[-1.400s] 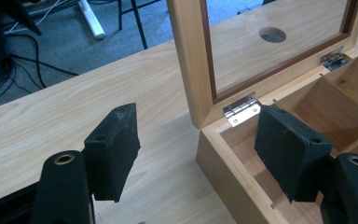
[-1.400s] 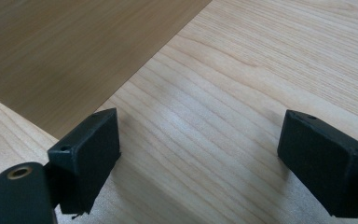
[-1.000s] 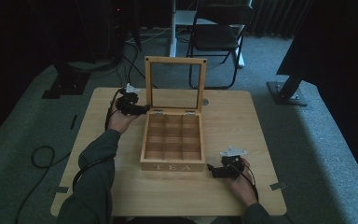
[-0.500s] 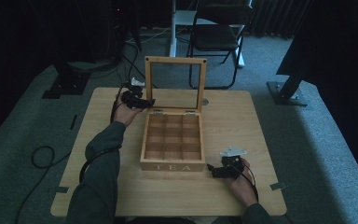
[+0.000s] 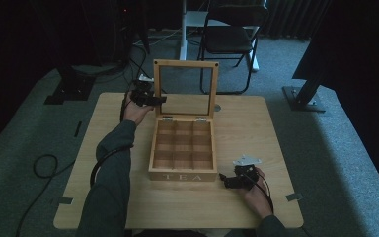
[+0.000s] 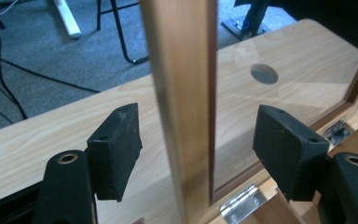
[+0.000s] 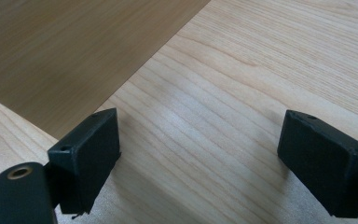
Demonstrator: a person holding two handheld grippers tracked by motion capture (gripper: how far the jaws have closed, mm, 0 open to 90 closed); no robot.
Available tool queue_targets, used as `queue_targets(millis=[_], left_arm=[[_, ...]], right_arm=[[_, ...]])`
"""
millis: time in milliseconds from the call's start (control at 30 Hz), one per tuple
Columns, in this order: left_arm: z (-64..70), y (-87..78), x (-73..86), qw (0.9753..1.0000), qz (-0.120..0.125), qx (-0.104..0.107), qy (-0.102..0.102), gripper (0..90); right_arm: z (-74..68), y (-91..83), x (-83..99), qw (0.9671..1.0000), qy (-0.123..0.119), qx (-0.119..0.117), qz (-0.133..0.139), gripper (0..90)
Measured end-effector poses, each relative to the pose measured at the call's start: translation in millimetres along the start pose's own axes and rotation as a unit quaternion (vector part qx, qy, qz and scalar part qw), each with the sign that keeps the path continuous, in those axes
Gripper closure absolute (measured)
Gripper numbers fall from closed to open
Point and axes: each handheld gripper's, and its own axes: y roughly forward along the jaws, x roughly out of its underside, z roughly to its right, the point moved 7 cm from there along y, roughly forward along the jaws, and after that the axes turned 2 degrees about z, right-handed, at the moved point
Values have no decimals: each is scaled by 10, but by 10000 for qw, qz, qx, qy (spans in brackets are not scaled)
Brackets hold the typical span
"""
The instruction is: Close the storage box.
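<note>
A light wooden tea box (image 5: 182, 150) with nine compartments stands mid-table (image 5: 256, 128), its glass-paned lid (image 5: 185, 89) upright. From above, the left hand-held gripper (image 5: 154, 98) sits at the lid's left edge; its own view shows the jaws wide apart, straddling the lid frame (image 6: 182, 107) without touching. The right hand-held gripper (image 5: 227, 181) rests beside the box's front corner, jaws spread wide over bare wood, holding nothing.

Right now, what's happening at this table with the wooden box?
A person works at a table with a gripper in each hand. A wooden tea box sits in the middle, its glass-paned lid standing upright and its compartments looking empty. The left gripper is open, with its jaws on either side of the lid's side frame, not closed on it. The right gripper is open too, low over the table near the box's front right corner, holding nothing.
</note>
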Motion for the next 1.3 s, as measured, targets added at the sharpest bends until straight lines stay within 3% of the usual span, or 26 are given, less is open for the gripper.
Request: queue_targets(millis=[100,300,400,533,733,900,1300], left_arm=[[30,24,-26,10000,2,9,49,326],[37,8,-129,9993,284,131,-201,334],[58,7,-144,9994,252,137,-168,343],[63,-52,-122,9987,374,209,-259,374],[126,-175,-74,9982,501,286,-153,390],[162,-302,-6,9956,719,516,-293,416],[299,-491,53,9967,550,579,-123,421]], right_arm=[[0,0,1,10000,1,4,3,126],[-1,-6,5,10000,-2,6,7,125],[-2,-8,7,10000,-3,6,2,125],[-2,-7,7,10000,-2,7,5,126],[-2,-7,7,10000,-2,9,6,125],[-1,-7,7,10000,-7,11,6,126],[-2,-8,6,10000,0,6,4,125]])
